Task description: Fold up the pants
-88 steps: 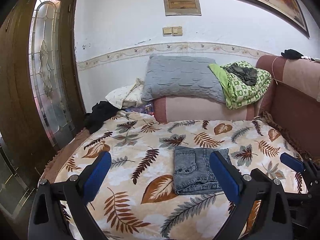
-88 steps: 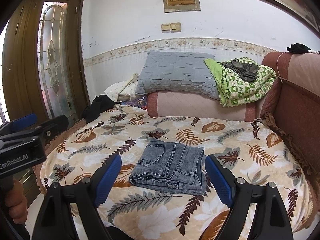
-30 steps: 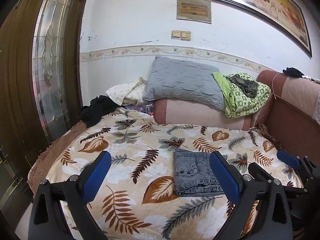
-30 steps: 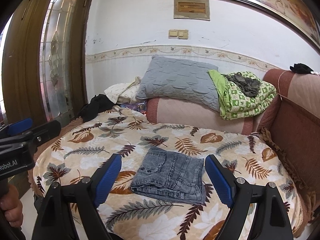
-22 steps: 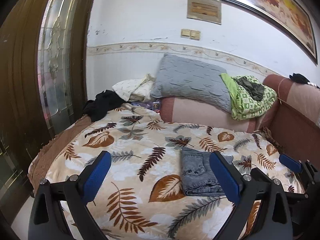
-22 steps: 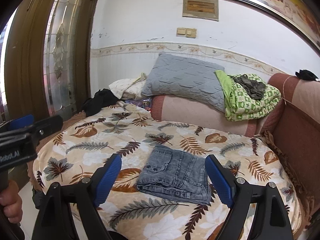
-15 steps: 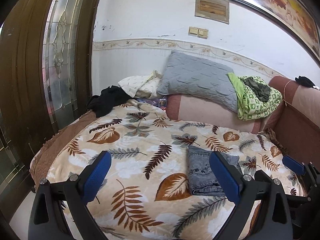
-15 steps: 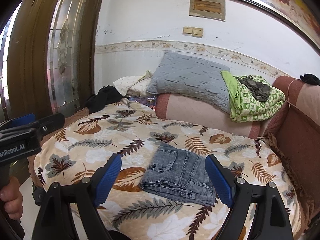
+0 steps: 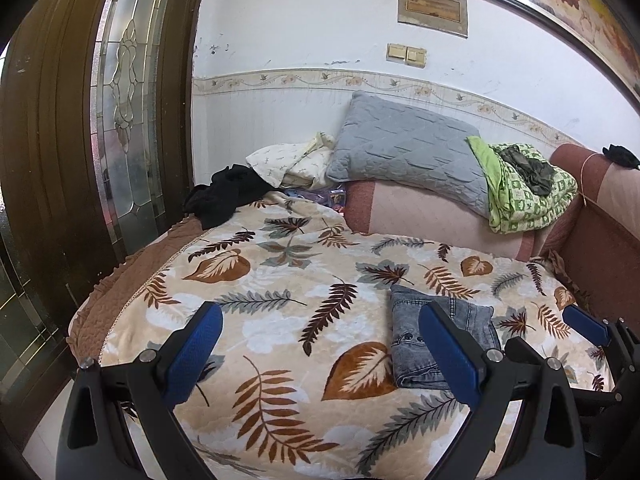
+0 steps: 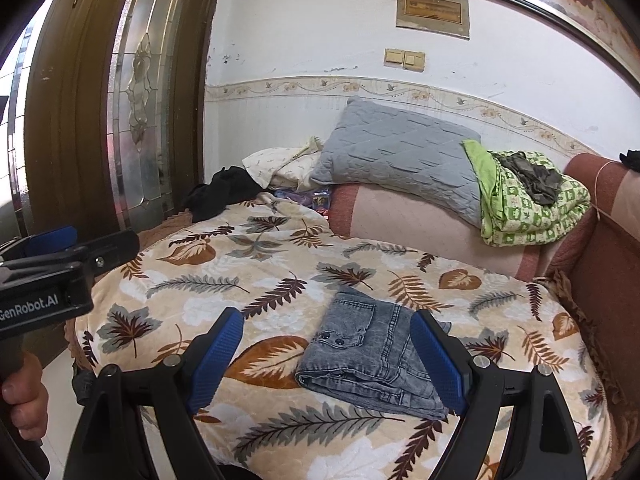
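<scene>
- Seemingly the folding is finished: best to keep both grippers lifted off, so the tidy stack isn't dragged.
- Left gripper and right gripper hang spread wide, holding nothing.
- Grey denim pants lie just ahead of the right gripper on the bed, folded into a compact, square-edged rectangle, pocket snaps up.

left gripper | black frame | blue ribbed pads | silver screws | "GenRobot.AI"

both wrist views face the bed from its foot, sharing folded pants
</scene>
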